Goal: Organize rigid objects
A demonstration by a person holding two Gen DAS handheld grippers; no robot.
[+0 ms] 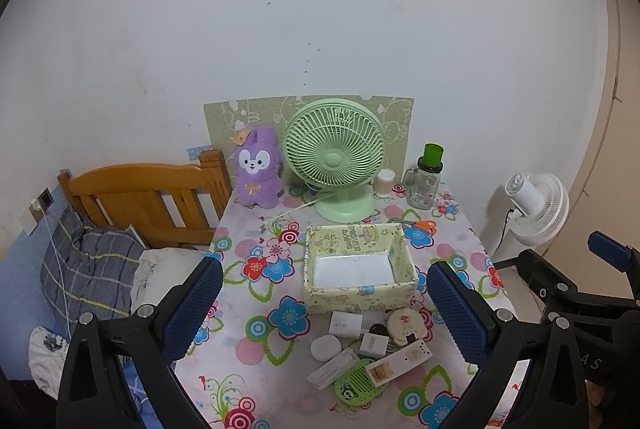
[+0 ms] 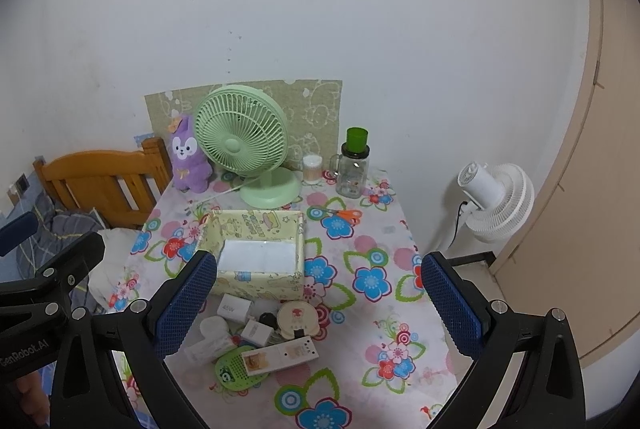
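Pale-yellow box (image 1: 359,265) sits empty mid-table, the clutter pile (image 1: 370,353) at its 6 o'clock, under my left claw (image 1: 326,313), nearer than my right claw (image 2: 316,305); both gape empty.

A green desk fan (image 1: 334,159) is stood at the back of the flowered counter (image 1: 452,253), with a purple plush rabbit (image 1: 257,169) just beside it. A white floor fan (image 2: 496,203) is seen near the wall.
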